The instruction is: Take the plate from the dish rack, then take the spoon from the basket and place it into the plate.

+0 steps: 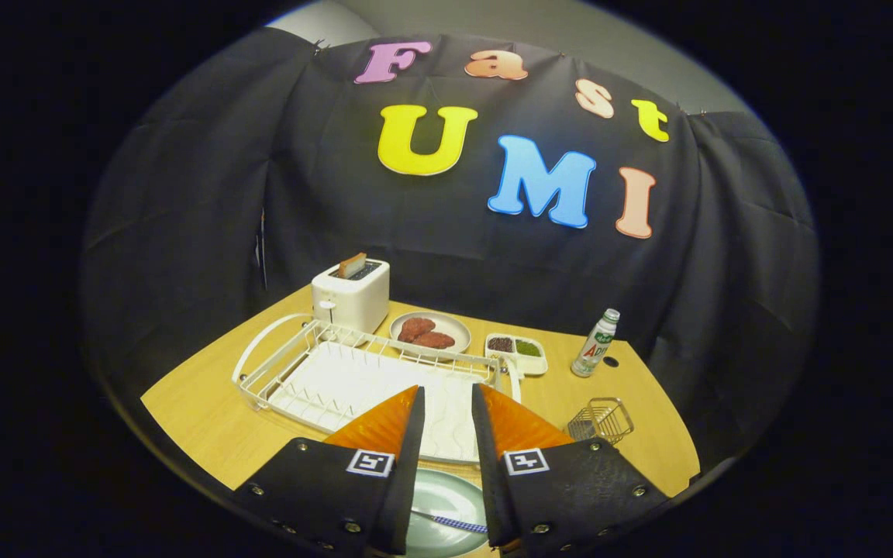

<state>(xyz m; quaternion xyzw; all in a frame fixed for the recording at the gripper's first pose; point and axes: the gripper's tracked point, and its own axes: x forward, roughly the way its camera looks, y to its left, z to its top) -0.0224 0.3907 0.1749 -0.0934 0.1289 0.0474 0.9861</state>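
On the wooden table [206,434], the white dish rack [353,380] lay bare of any plate. Nearer than the rack, under the gripper [446,407], sat the pale green plate [446,504] with the spoon [454,523] across it. Right of the rack, the wire basket [601,420] looked emptied. Both steps seemed done; I judged only a clean lift away remained. Its fingers stood a little apart, gripping nothing. Much of the plate was hidden behind them, and the spoon's bowl could not be made out.
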